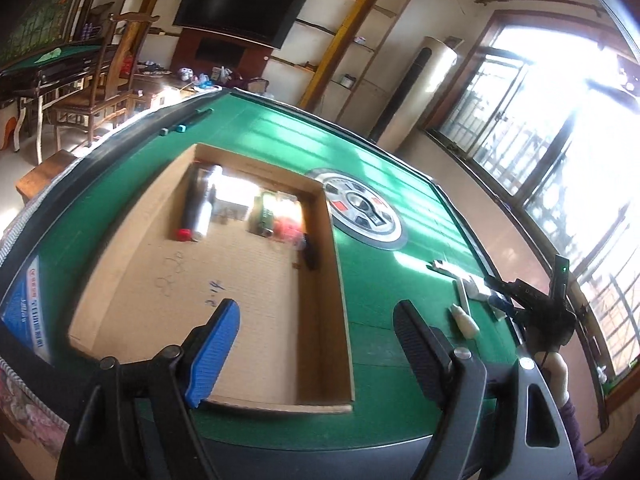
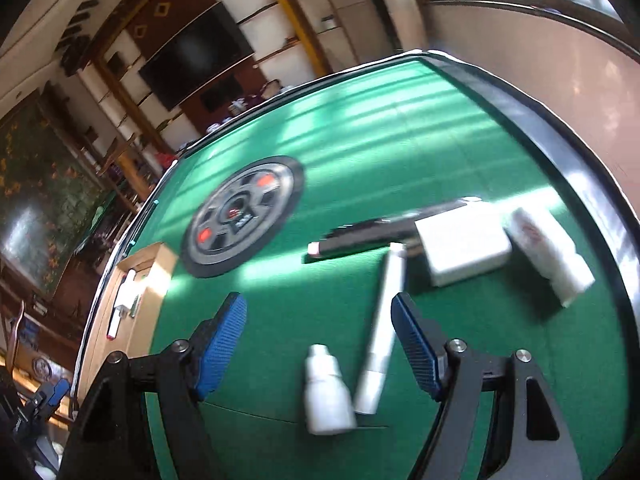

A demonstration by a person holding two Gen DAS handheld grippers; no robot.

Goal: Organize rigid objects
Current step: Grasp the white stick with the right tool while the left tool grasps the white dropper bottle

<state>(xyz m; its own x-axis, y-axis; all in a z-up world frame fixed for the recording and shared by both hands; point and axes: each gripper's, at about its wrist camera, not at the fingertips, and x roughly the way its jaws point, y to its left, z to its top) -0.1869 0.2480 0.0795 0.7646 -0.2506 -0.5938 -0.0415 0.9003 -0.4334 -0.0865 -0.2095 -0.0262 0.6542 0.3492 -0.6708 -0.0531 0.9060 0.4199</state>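
Bench (image 2: 400, 140): green felt, round hub at centre.
Cardboard tray (image 1: 340, 280): left of hub; bottles lie along its far wall.
White tube (image 2: 384, 320), white bottle (image 2: 326, 392): on felt, unheld.
Left gripper (image 1: 316, 344): jaws wide, empty.
Right gripper (image 2: 320, 344): jaws wide, grasping nothing.

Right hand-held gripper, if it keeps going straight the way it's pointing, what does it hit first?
Probably the long white tube lying between the open fingers of the right hand-held gripper, with the small white bottle close beside it. Depth is unclear, since the picture is blurred.
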